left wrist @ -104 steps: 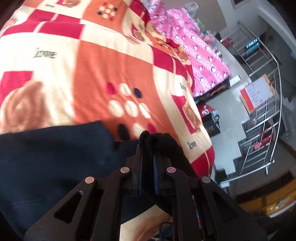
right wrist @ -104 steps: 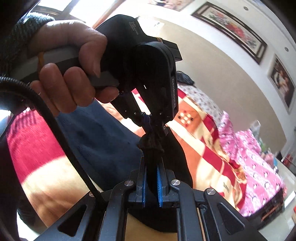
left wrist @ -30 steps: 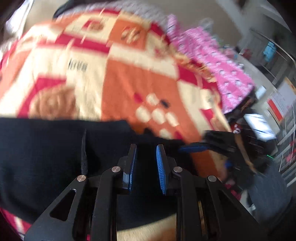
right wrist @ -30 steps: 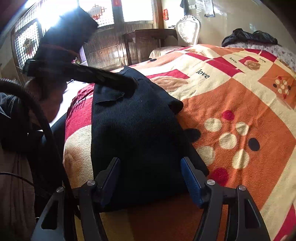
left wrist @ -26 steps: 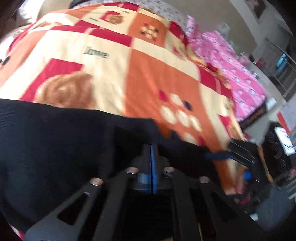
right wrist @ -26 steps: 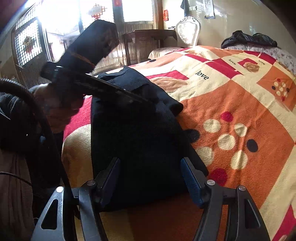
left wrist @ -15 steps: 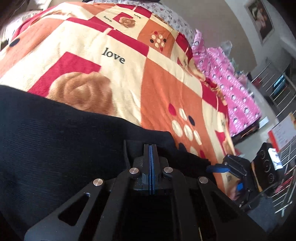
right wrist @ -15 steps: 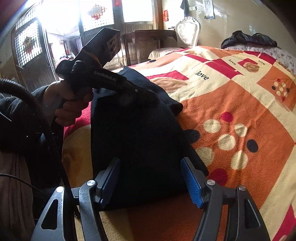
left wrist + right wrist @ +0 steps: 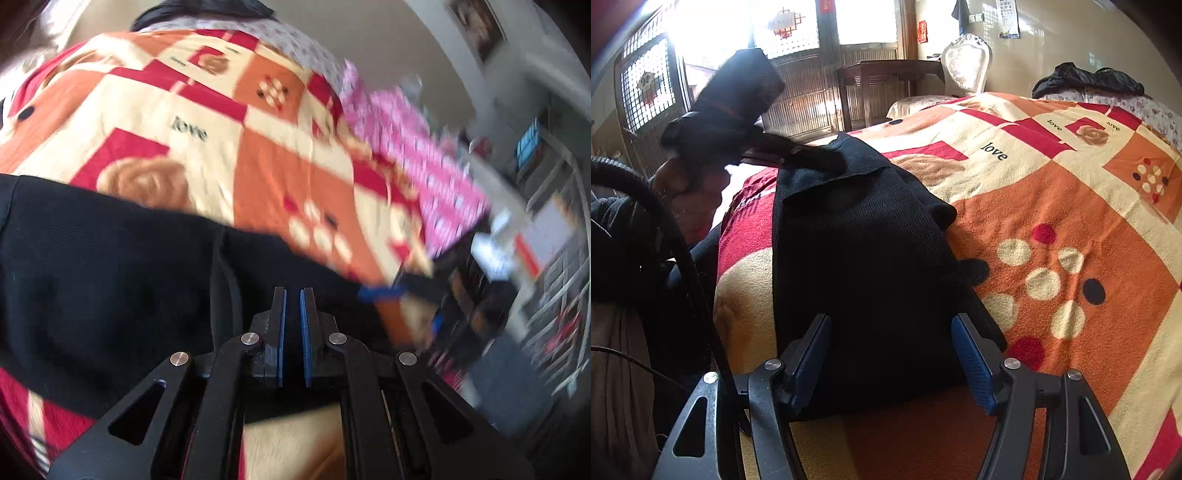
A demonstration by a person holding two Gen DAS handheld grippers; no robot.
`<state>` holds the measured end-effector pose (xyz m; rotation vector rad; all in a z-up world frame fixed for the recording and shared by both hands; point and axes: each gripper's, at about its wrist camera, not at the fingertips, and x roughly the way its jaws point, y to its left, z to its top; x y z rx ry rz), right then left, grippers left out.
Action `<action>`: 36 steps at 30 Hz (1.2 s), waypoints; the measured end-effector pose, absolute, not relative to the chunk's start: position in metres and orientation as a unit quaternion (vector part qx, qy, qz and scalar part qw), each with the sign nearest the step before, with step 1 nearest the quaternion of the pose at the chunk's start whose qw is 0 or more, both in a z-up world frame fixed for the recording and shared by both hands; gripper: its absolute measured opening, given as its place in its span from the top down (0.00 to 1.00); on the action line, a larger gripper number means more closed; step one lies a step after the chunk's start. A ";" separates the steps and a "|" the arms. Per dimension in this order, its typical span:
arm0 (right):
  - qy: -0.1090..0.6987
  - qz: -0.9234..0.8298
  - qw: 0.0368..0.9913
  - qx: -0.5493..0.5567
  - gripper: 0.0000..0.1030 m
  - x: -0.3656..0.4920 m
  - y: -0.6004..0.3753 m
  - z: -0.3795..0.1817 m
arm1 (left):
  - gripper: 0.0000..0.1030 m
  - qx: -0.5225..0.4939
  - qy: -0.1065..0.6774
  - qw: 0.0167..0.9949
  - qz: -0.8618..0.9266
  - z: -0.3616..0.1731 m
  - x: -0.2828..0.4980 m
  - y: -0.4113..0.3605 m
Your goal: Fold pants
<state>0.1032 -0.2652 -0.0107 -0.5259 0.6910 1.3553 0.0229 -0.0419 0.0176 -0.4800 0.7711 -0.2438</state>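
Black pants (image 9: pixel 871 266) lengthwise on the blanket (image 9: pixel 1071 229); far end perhaps lifted.

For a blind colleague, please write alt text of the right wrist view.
Folded black pants lie on a checked orange and red blanket; the right gripper hovers open at their near end. At the far end, the left gripper touches the cloth.

A bed (image 9: pixel 1052 206) fills both views, covered by a fleece blanket (image 9: pixel 1082 258) in orange, red and cream squares printed with roses, dot clusters and the word "love". Folded black pants (image 9: pixel 864 266) lie flat on the blanket along its near edge, one corner of the top layer lifted off the pile. At the far end of the bed a dark garment (image 9: pixel 1086 83) lies heaped on a floral sheet (image 9: pixel 1145 105).
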 end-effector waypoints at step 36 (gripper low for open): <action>0.278 0.635 0.664 -0.278 0.29 0.076 -0.148 0.043 | 0.96 -0.370 0.323 0.864 -0.114 -0.026 -0.022 0.029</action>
